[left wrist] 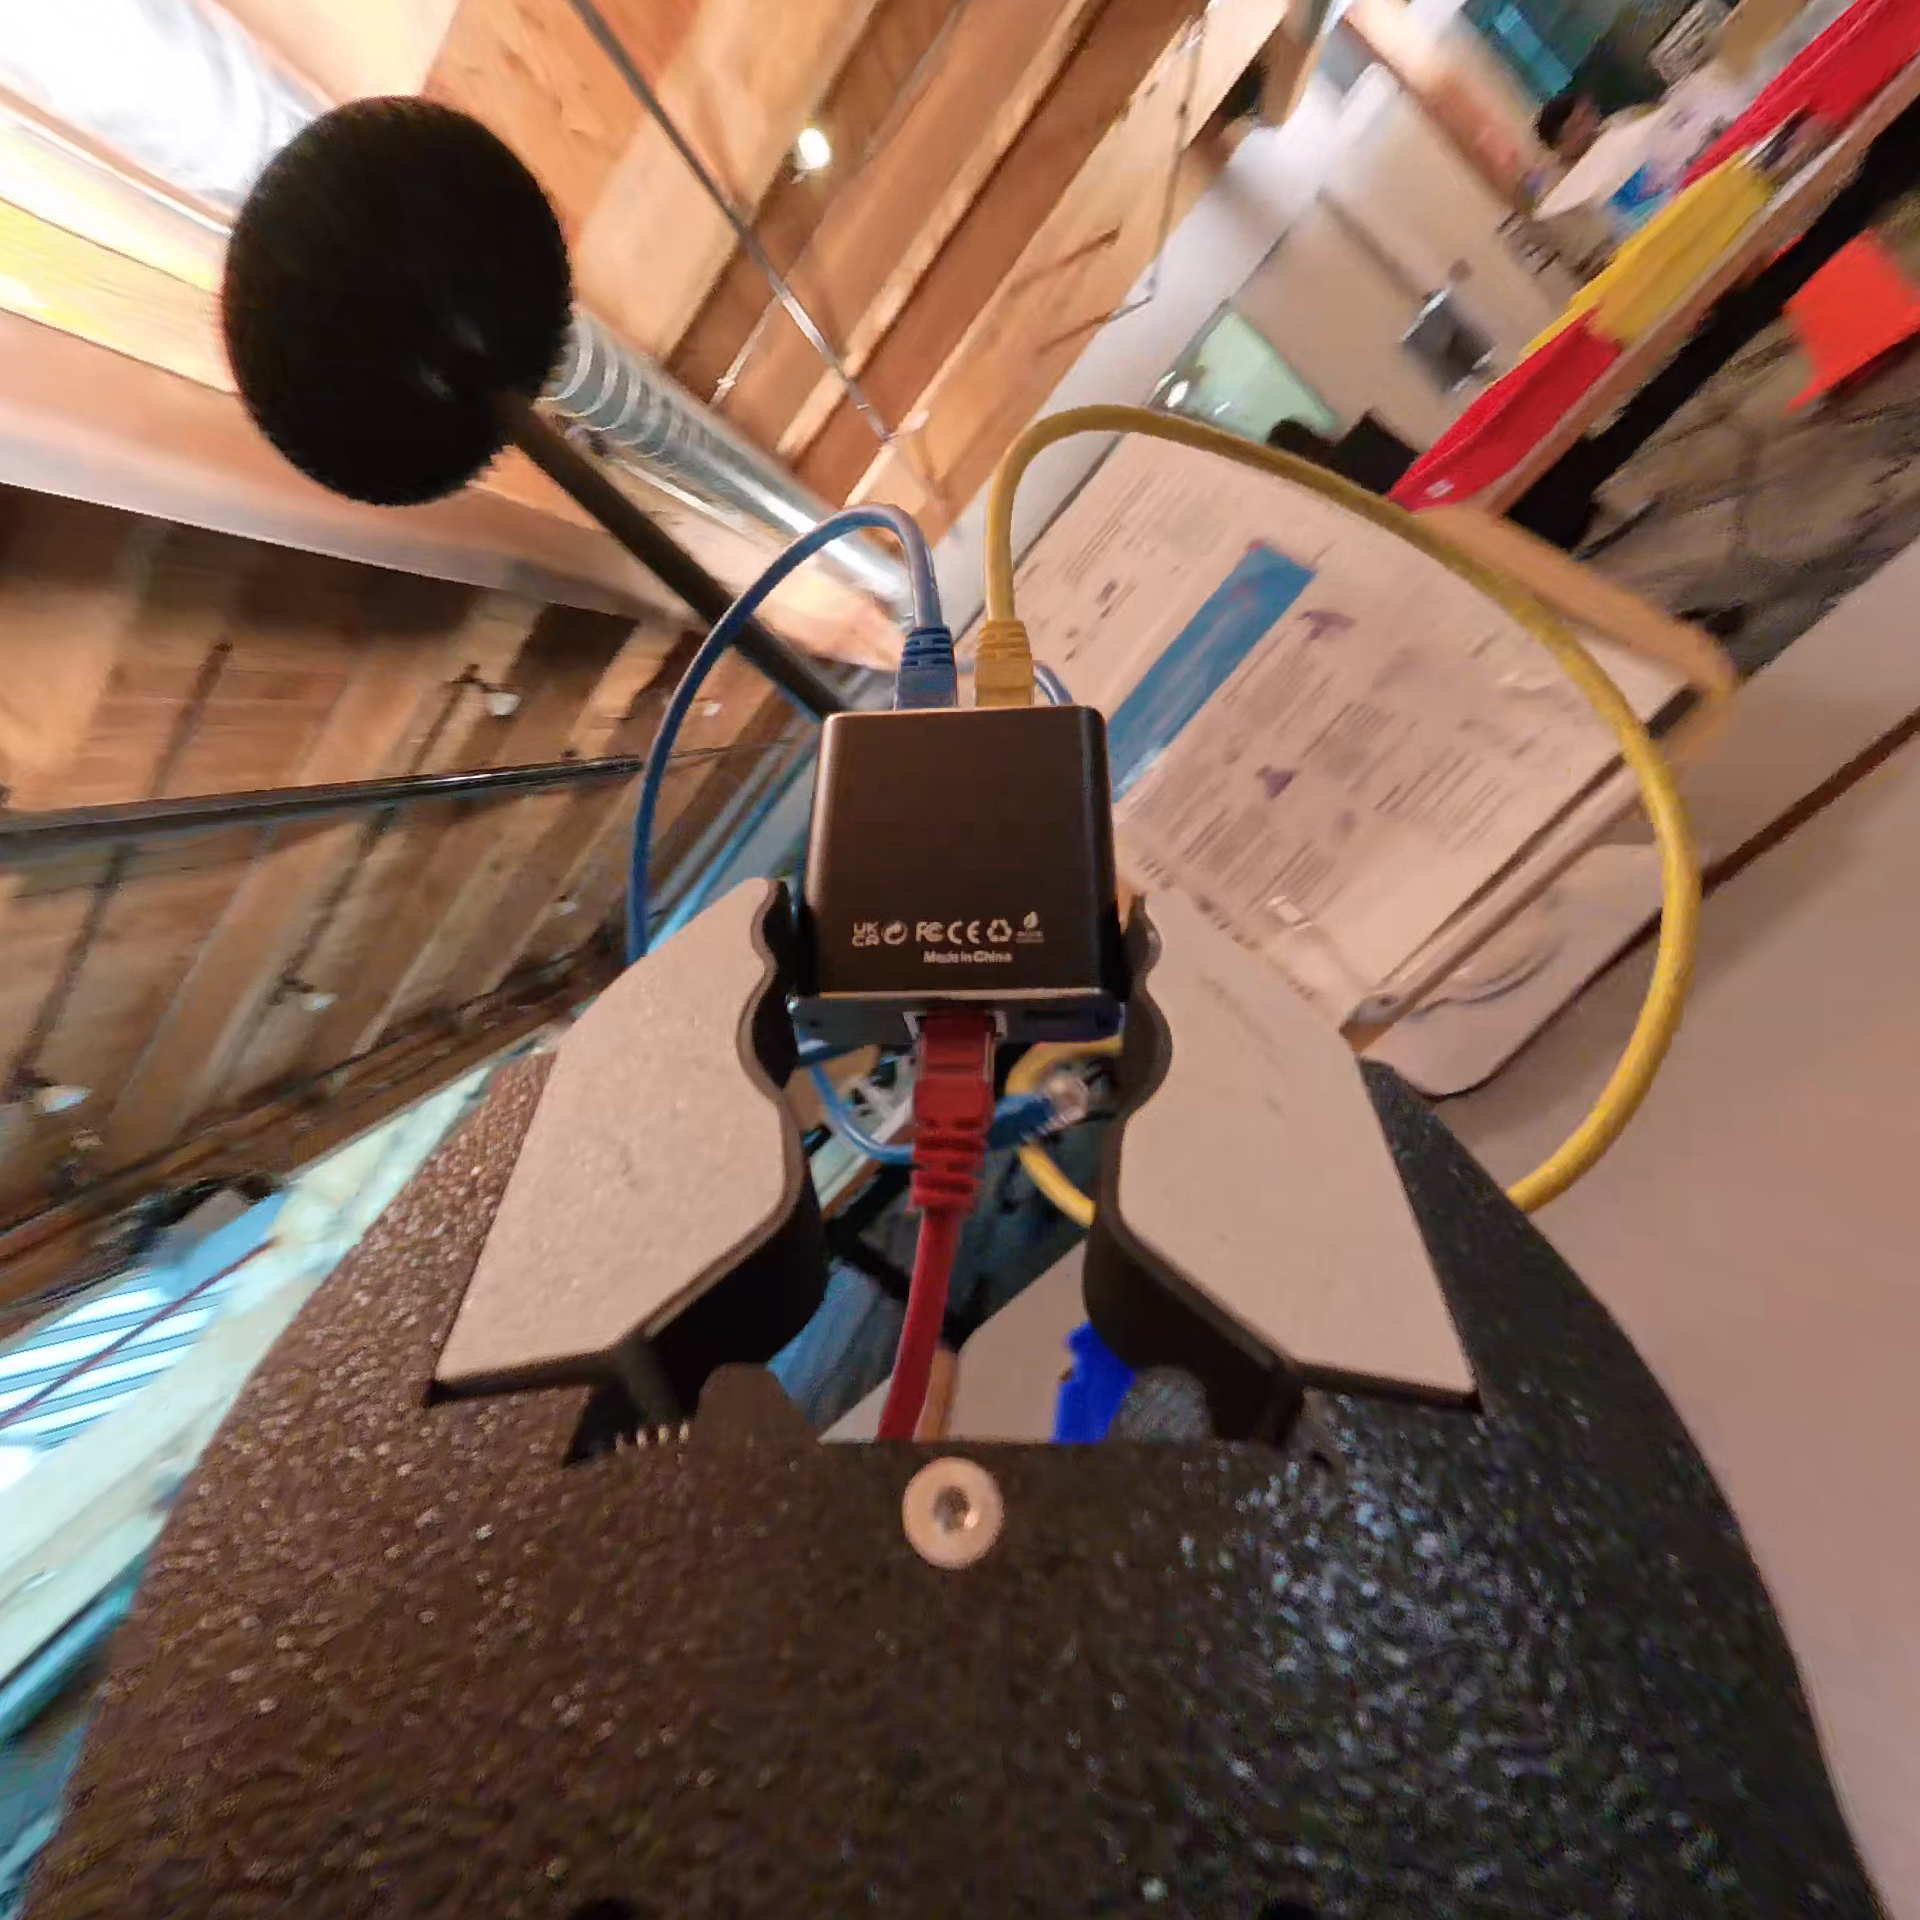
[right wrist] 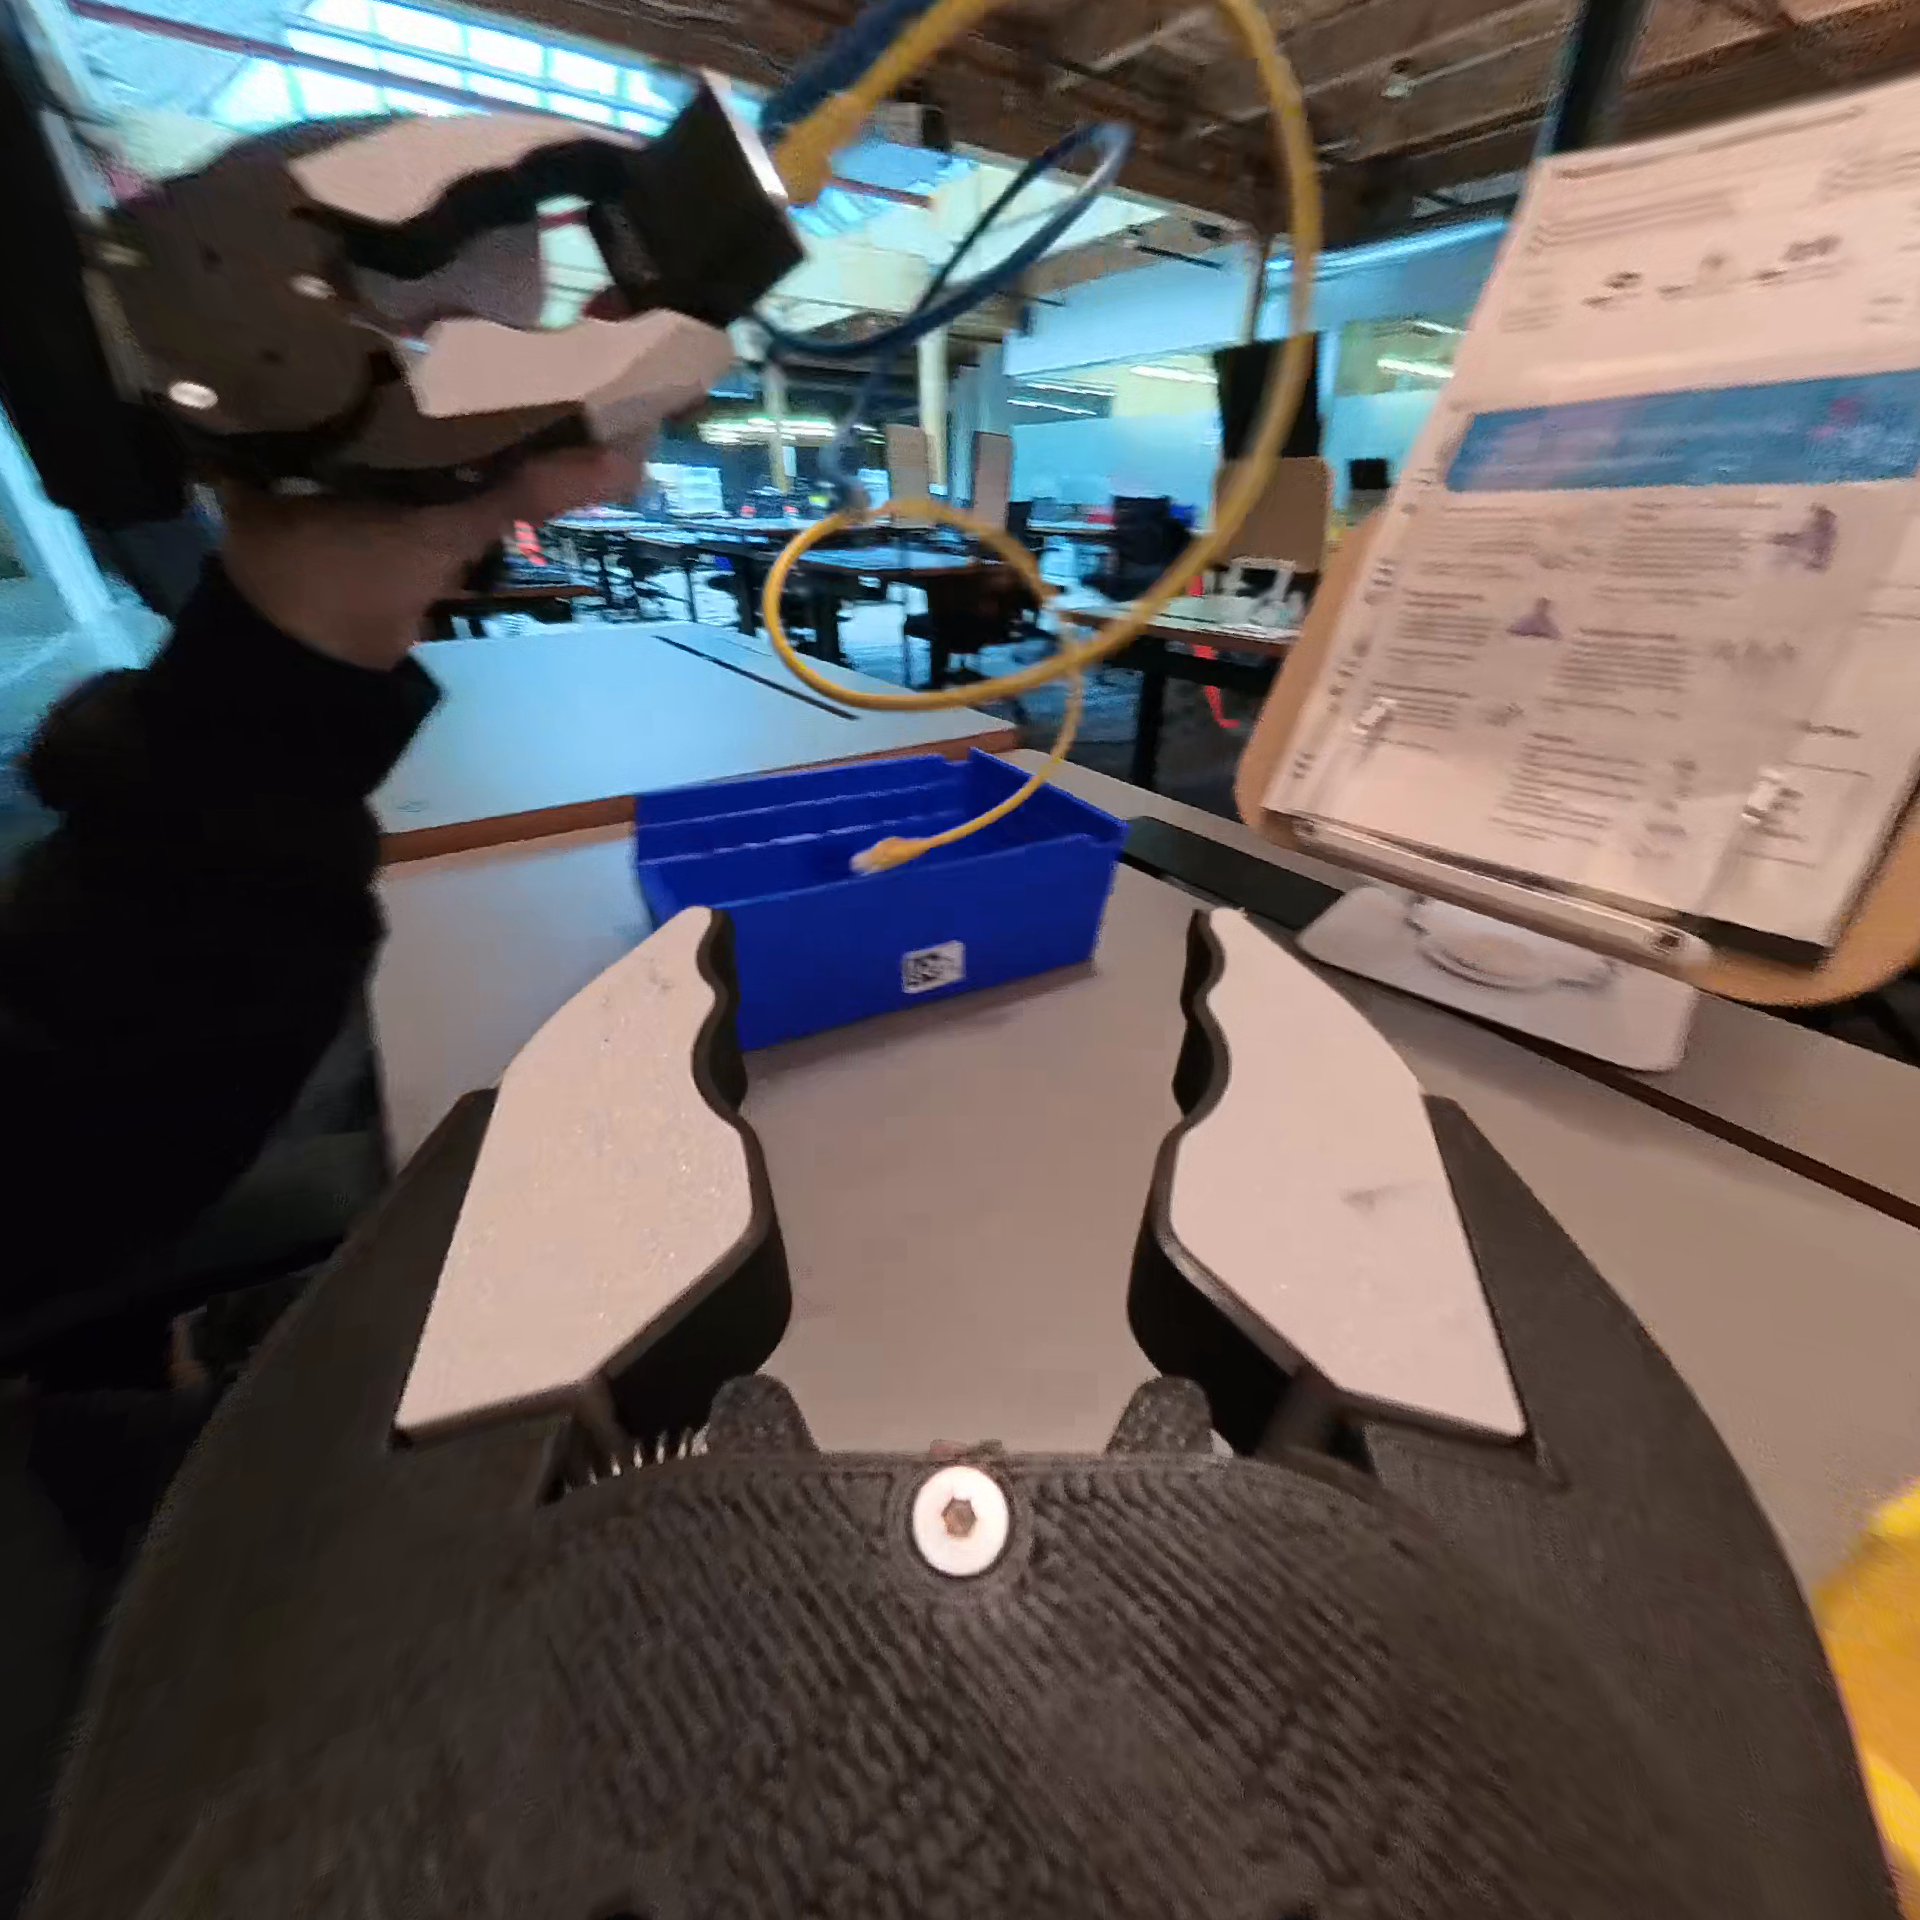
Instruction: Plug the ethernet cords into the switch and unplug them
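My left gripper [left wrist: 958, 935] is shut on a small black switch [left wrist: 961, 847] and holds it high in the air, tilted toward the ceiling. A blue cord [left wrist: 665, 748] and a yellow cord [left wrist: 1621, 790] are plugged into its far side. A red cord [left wrist: 940, 1195] is plugged into its near side and hangs down between the fingers. In the right wrist view the left gripper [right wrist: 665, 301] holds the switch [right wrist: 696, 218] at upper left, with the yellow cord [right wrist: 1278, 343] looping down; its free plug [right wrist: 883, 854] hangs over the blue bin [right wrist: 935, 925]. My right gripper [right wrist: 961, 997] is open and empty above the table.
The blue bin with dividers stands on the grey table [right wrist: 935, 1195]. A clipboard stand with a printed sheet [right wrist: 1621, 582] is at the right. A person in dark clothing [right wrist: 177, 935] is at the left. A black fuzzy microphone on a pole [left wrist: 390, 296] is overhead.
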{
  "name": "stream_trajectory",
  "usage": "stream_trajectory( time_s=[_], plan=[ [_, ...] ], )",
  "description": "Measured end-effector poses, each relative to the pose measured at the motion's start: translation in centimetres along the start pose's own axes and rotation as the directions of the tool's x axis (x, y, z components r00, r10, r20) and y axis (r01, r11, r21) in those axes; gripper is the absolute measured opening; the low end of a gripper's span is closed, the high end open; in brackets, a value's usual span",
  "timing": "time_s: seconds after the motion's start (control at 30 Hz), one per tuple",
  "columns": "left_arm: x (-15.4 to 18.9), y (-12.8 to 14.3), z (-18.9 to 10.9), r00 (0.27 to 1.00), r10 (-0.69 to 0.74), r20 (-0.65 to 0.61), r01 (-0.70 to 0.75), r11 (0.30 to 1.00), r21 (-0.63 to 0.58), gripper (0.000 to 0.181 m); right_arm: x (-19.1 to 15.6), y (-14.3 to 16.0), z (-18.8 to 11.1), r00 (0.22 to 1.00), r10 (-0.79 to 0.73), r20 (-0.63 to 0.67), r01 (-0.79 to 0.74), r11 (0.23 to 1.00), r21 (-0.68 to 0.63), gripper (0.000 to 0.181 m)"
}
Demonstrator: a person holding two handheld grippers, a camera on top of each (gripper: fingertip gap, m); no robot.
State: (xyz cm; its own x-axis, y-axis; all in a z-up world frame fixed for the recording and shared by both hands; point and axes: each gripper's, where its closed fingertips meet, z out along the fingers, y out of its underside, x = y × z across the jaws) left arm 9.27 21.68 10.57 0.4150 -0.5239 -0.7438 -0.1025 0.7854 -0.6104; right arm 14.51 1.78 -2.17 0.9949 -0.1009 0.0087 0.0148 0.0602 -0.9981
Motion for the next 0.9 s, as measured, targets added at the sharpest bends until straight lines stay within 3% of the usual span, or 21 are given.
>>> stream_trajectory(
  time_s=[0.13, 0.2, 0.3, 0.4, 0.53, 0.63, 0.7, 0.77, 0.8, 0.9],
  plan=[
    [4.4, -2.0, -0.1, 0.99, -0.06, -0.127, 0.068, 0.996, 0.062, 0.06, -4.9, -2.2, -0.1, 0.983, 0.038, 0.181, -0.046, 0.998, 0.041, 0.078],
    [7.6, -2.1, -0.4, 0.975, -0.073, -0.208, 0.087, 0.995, 0.059, 0.06, -5.9, -2.4, -0.2, 0.978, 0.017, 0.209, -0.026, 0.999, 0.038, 0.077],
    [12.8, -1.3, -0.9, 0.932, -0.114, -0.345, 0.138, 0.989, 0.048, 0.06, -4.3, -1.3, 0.6, 0.989, 0.078, 0.123, -0.081, 0.996, 0.024, 0.072],
    [16.8, 0.4, -1.5, 0.899, -0.116, -0.423, 0.14, 0.99, 0.026, 0.06, -3.2, 0.1, 1.7, 0.972, 0.203, 0.122, -0.209, 0.977, 0.04, 0.062],
    [20.6, 2.1, -2.7, 0.838, -0.134, -0.528, 0.181, 0.983, 0.038, 0.06, -0.8, 4.8, 3.5, 0.939, 0.339, 0.064, -0.335, 0.94, -0.063, 0.07],
    [22.4, 1.9, -4.2, 0.806, -0.07, -0.588, 0.19, 0.971, 0.144, 0.059, -0.6, 8.0, 5.0, 0.859, 0.499, 0.113, -0.486, 0.865, -0.125, 0.073],
    [23.3, 1.4, -5.3, 0.786, -0.014, -0.618, 0.185, 0.959, 0.215, 0.059, -1.0, 8.7, 5.7, 0.762, 0.617, 0.196, -0.606, 0.786, -0.119, 0.069],
    [24.1, 1.5, -5.7, 0.766, 0.013, -0.643, 0.18, 0.955, 0.234, 0.06, -1.9, 8.1, 5.9, 0.638, 0.691, 0.34, -0.703, 0.703, -0.109, 0.031],
    [24.2, 1.8, -5.6, 0.763, 0.002, -0.646, 0.188, 0.956, 0.225, 0.06, -2.0, 8.0, 6.1, 0.591, 0.718, 0.369, -0.74, 0.664, -0.107, 0.025],
    [24.9, 2.7, -5.5, 0.729, -0.029, -0.684, 0.222, 0.955, 0.196, 0.06, -1.7, 9.0, 6.5, 0.583, 0.732, 0.351, -0.743, 0.656, -0.134, 0.025]
  ],
)
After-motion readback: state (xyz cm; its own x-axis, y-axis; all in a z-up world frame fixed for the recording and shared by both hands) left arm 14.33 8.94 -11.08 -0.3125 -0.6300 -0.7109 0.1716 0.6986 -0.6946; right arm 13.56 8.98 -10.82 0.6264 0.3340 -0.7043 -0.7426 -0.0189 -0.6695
